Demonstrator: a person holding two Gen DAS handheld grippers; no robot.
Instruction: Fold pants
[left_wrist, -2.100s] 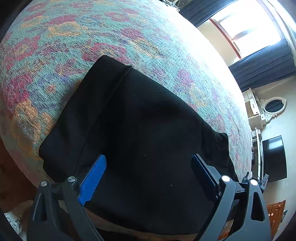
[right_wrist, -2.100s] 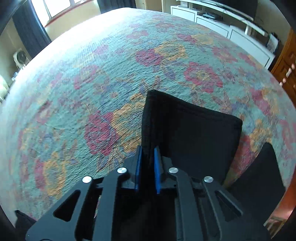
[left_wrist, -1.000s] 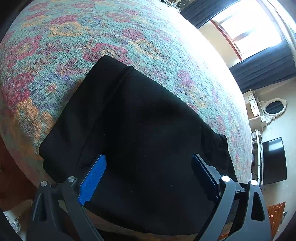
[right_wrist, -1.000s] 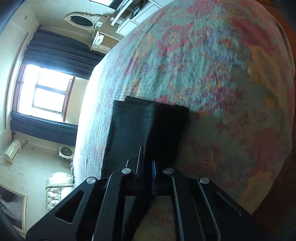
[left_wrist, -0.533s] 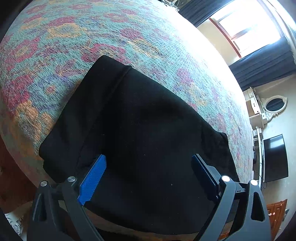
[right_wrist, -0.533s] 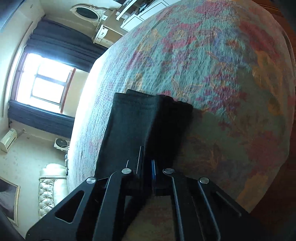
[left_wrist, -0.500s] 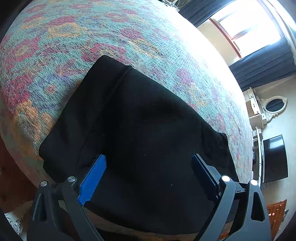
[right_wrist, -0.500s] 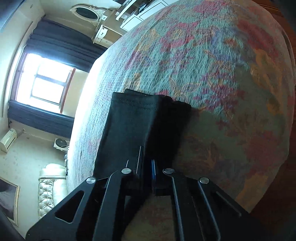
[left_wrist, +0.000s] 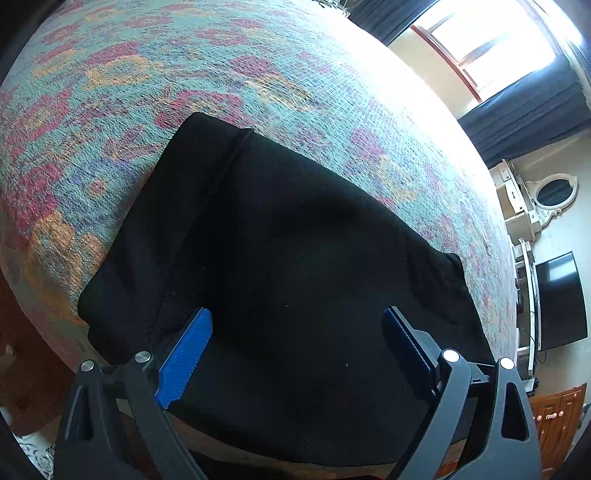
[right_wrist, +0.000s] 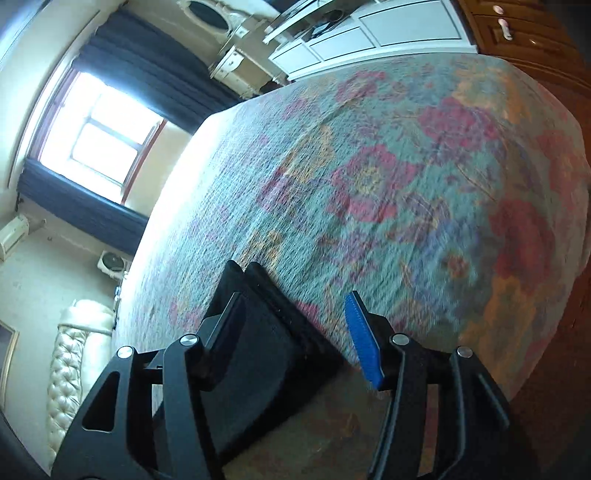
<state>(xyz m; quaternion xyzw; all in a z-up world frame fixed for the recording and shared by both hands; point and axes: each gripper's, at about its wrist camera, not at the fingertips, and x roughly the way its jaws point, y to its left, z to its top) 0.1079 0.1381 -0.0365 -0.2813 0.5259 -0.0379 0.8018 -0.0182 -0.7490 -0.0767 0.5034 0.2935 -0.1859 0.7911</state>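
The black pants (left_wrist: 295, 266) lie folded into a broad, roughly rectangular stack on a bed with a floral bedspread (left_wrist: 147, 74) in teal, pink and orange, close to the near edge of the mattress. In the left wrist view a raised fold runs along the left side of the stack and a bunched corner sits at its far right.

The left hand-held gripper (left_wrist: 295, 332) hangs over the near part of the pants with its jaws spread wide. Its blue fingertips (left_wrist: 186, 354) stand apart on either side of the cloth below, and nothing is pinched between them.

The right hand-held gripper (right_wrist: 295, 317) is tilted over the edge of the bed, and its jaws are opening. The folded end of the pants (right_wrist: 266, 339) lies between and below the two fingers; the blue pad (right_wrist: 364, 343) on the right stands clear of the fabric, so the cloth is not gripped. Whether the dark finger on the left touches the fabric cannot be told. This view is blurred.

Beyond the bed are a bright window (right_wrist: 99, 144) with dark curtains (right_wrist: 155, 74), a white cabinet (right_wrist: 369, 33), a television (left_wrist: 561, 299) and a tufted cream sofa (right_wrist: 74, 369).
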